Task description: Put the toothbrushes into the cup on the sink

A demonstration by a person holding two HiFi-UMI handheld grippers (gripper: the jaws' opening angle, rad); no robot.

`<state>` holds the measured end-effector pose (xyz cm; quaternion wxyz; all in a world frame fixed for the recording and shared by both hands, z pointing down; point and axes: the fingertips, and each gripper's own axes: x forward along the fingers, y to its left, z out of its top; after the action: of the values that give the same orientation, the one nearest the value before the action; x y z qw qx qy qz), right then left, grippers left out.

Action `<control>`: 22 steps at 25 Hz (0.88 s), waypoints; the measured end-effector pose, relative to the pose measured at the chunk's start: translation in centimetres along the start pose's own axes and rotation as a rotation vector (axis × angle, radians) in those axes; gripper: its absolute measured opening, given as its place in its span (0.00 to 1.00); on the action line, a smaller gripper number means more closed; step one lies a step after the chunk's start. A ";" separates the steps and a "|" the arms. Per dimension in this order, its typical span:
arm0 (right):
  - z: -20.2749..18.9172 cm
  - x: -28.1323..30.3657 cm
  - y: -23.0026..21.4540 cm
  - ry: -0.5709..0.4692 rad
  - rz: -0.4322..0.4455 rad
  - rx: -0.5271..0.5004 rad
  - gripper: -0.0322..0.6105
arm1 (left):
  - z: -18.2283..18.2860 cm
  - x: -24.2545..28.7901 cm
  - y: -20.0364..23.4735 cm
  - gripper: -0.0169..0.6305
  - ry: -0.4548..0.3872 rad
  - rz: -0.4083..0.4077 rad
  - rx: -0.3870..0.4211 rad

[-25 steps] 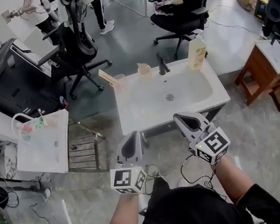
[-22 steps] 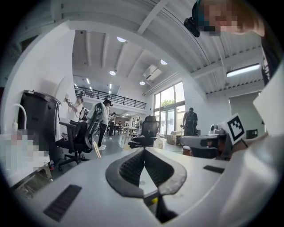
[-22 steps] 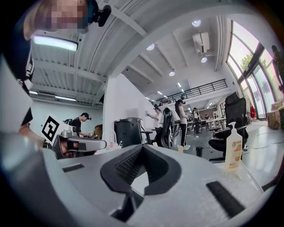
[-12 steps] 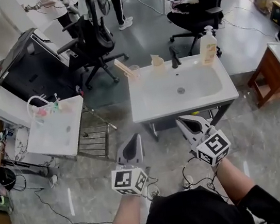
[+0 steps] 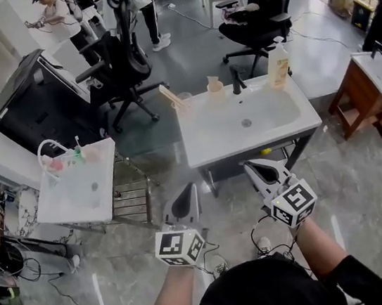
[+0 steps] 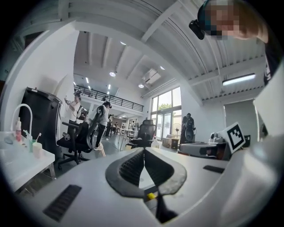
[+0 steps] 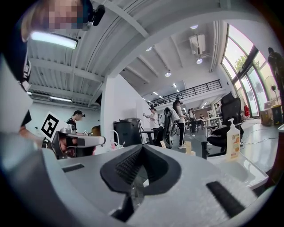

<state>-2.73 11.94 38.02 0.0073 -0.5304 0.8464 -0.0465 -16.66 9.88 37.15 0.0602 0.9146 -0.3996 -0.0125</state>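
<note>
Left tool [image 5: 190, 187] and right tool [image 5: 247, 165] are both clenched on nothing, just short of the sink's [image 5: 247, 148] near edge. What looks like a toothbrush [image 5: 169, 95] leans at the clear cup [image 5: 183, 102] on the far left corner. A clumsy reach could knock that cup off.

Bare floor [image 5: 366, 179] fronts the sink [image 5: 204, 143]; faucet [image 5: 237, 82] and soap bottle [image 5: 277, 65] crowd its back.

Contents of cup [image 5: 215, 85] too small
</note>
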 end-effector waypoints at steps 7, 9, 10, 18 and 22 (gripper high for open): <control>0.1 0.0 1.6 0.008 -0.084 -0.011 0.06 | 0.0 -0.4 1.1 0.04 -0.006 -0.081 -0.022; -0.1 0.0 1.9 0.011 -0.096 -0.010 0.06 | -0.2 -0.5 1.4 0.04 -0.004 -0.091 -0.028; -0.2 0.0 2.0 0.012 -0.101 -0.008 0.06 | -0.2 -0.5 1.6 0.04 -0.003 -0.095 -0.029; -0.6 0.0 2.0 0.018 -0.116 -0.002 0.06 | -0.3 -0.6 1.7 0.04 0.000 -0.105 -0.025; -0.7 0.2 1.7 0.014 -0.113 -0.001 0.06 | -0.3 -0.4 1.9 0.04 0.001 -0.099 -0.023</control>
<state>-4.38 12.49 38.54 -0.0018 -0.5772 0.8150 -0.0501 -18.26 8.91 37.66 0.0703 0.9326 -0.3536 -0.0196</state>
